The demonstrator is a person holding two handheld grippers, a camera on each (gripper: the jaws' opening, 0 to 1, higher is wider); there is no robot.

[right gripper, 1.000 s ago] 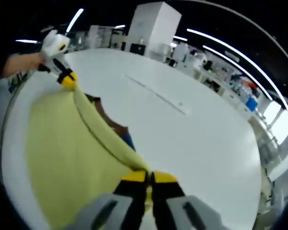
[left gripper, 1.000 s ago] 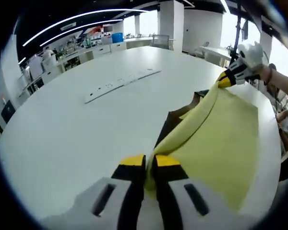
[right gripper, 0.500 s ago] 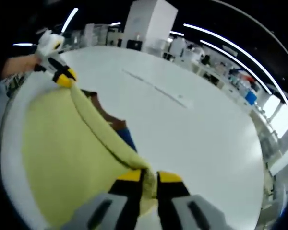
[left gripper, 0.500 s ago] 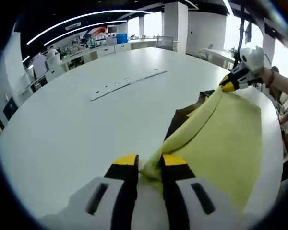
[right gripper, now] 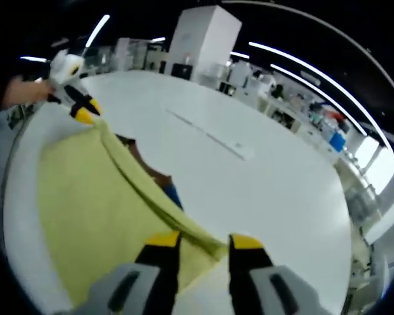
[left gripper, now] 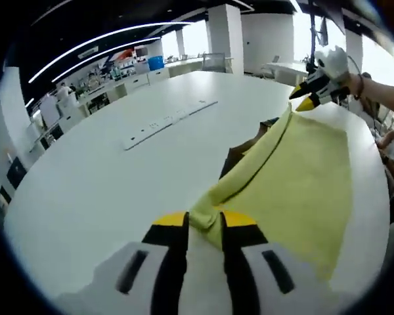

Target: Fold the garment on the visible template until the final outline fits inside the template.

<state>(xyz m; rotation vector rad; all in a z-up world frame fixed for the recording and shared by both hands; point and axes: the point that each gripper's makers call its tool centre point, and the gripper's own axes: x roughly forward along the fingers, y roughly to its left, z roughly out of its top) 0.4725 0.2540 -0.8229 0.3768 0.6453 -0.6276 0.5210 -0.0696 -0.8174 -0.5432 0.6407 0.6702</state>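
Observation:
A pale yellow garment (left gripper: 302,177) lies on the white table, with its folded edge running from my left gripper (left gripper: 207,220) to my right gripper (left gripper: 306,98). The left jaws stand a little apart, and the garment's corner lies loose at their tips. In the right gripper view the right gripper (right gripper: 203,241) is wide open over the garment (right gripper: 92,210) edge. The left gripper (right gripper: 82,111) is at the far corner. A dark brown sheet (left gripper: 240,154) sticks out from under the fold, and a blue patch (right gripper: 173,193) shows beside it.
The white table (left gripper: 105,184) is large and round. A long socket strip (left gripper: 167,121) is set into it beyond the garment and appears again as the strip (right gripper: 210,136). A person's hand (left gripper: 374,98) holds the right gripper at the table's near edge. Desks and pillars stand far behind.
Both grippers have gone from shut on the garment's folded edge to open. The right jaws are spread wide. The edge has dropped onto the table.

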